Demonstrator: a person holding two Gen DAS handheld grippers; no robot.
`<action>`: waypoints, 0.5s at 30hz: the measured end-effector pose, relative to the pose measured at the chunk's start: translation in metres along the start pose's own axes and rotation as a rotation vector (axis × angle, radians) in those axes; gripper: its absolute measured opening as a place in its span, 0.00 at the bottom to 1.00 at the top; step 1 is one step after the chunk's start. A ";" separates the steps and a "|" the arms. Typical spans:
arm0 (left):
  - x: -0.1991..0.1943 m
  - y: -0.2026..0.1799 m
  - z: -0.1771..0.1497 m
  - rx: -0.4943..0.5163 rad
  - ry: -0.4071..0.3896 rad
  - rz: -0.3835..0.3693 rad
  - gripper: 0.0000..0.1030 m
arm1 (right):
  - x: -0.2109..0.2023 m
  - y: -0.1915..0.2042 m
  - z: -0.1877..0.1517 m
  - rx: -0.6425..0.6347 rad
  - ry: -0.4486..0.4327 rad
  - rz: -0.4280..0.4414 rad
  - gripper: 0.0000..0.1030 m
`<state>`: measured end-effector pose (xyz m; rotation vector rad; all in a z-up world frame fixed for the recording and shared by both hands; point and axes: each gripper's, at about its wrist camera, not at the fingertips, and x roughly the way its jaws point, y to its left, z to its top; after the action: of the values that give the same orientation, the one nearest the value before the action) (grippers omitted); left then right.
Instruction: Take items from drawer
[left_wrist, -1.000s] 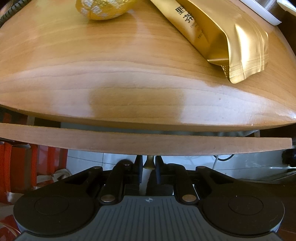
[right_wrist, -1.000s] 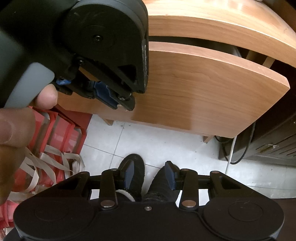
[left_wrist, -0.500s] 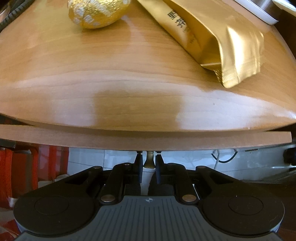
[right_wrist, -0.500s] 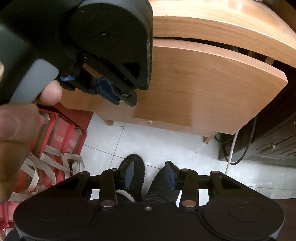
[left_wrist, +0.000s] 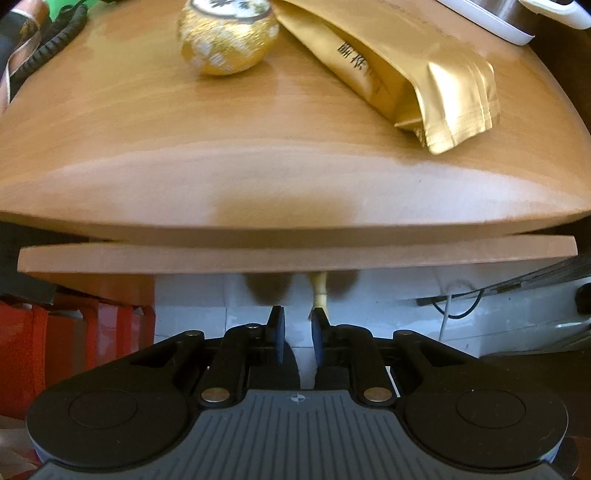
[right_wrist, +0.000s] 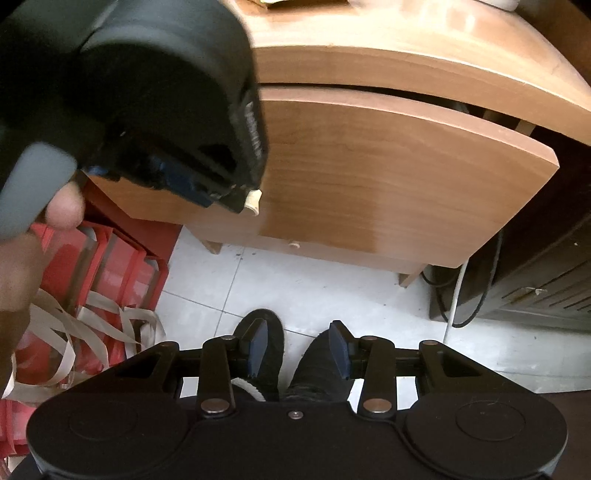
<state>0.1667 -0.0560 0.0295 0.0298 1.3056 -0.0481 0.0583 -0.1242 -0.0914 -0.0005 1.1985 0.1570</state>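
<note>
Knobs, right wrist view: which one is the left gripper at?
The upper knob, on the big drawer front, at the left gripper's tips. The lower knob sits below, untouched.

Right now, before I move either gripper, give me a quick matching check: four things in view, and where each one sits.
Things:
1. gold pouch
2. round jar
3. drawer knob
4. red bins

Places:
A. on the floor, beside the cabinet
B. just ahead of the left gripper
C. lying flat on the tabletop, printed side up
D. standing on the tabletop, patterned gold and white

Pairs: 1-C, 2-D, 3-B, 4-A
</note>
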 end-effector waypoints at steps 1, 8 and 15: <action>-0.001 0.002 -0.002 -0.003 -0.001 0.000 0.16 | -0.002 -0.001 0.000 0.002 -0.002 -0.002 0.36; 0.044 0.027 -0.066 -0.016 -0.017 -0.002 0.22 | -0.015 0.000 -0.004 0.005 -0.005 -0.008 0.36; 0.037 0.014 -0.114 -0.035 -0.026 0.002 0.26 | -0.021 0.004 -0.010 -0.003 -0.005 -0.023 0.36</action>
<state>0.0670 -0.0375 -0.0366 0.0010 1.2803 -0.0242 0.0408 -0.1233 -0.0751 -0.0166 1.1924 0.1386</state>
